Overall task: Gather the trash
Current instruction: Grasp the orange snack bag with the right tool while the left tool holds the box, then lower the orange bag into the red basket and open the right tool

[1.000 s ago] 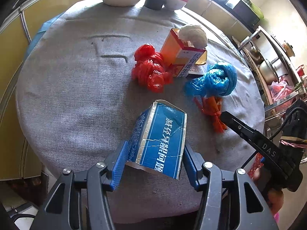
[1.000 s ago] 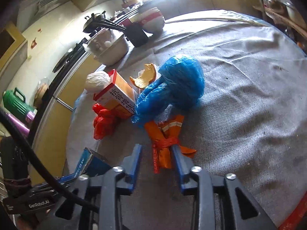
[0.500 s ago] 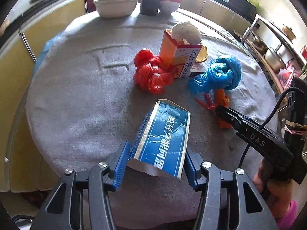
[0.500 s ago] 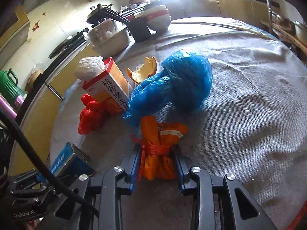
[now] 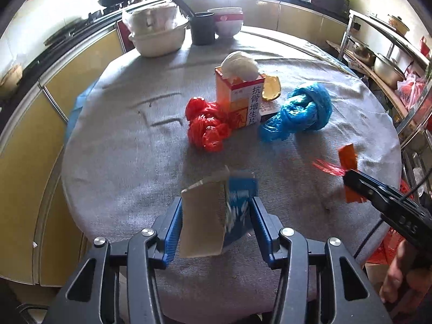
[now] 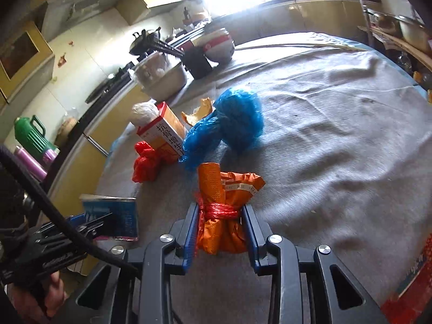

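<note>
Left wrist view: the left gripper, jaws just narrowed, clamps one blue carton above the grey-clothed table; an orange box holds a white wad.

Right wrist view: the right gripper clamps one orange wrapper bundle; one blue bag and one red bag lie beyond.

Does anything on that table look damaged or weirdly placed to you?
Yes. The blue carton in the left gripper is crushed and torn open. On the table, a white wad sits stuffed in the open top of the orange box, with a bit of orange peel behind it.
</note>
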`<move>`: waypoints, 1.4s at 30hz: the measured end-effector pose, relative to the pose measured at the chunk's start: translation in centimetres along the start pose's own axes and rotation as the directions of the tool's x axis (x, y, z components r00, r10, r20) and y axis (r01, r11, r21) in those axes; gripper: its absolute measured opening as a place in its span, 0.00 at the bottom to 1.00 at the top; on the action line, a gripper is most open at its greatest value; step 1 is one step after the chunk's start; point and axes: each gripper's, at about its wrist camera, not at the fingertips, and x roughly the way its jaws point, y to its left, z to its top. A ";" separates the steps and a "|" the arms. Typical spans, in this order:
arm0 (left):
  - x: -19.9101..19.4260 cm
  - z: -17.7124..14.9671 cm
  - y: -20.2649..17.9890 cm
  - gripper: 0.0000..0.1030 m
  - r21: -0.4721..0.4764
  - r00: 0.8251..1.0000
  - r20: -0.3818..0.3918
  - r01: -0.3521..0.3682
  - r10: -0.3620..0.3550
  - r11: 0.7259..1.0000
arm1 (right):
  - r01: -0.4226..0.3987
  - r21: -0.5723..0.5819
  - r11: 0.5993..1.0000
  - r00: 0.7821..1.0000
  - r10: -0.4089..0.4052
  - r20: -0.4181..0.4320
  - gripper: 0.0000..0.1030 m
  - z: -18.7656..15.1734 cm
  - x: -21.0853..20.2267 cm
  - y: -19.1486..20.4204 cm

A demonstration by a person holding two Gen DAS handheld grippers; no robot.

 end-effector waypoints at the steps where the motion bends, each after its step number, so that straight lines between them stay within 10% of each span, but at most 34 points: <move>1: -0.2 0.0 -0.2 0.49 0.006 1.000 0.004 -0.003 0.003 1.000 | -0.002 0.003 1.000 1.000 0.002 0.008 0.33 -0.2 -0.5 -0.2; 42: -6.1 -1.8 -14.5 0.49 0.348 0.989 0.150 -0.056 0.003 0.936 | -0.004 0.192 0.981 0.979 -0.036 0.200 0.33 -4.2 -12.0 -9.6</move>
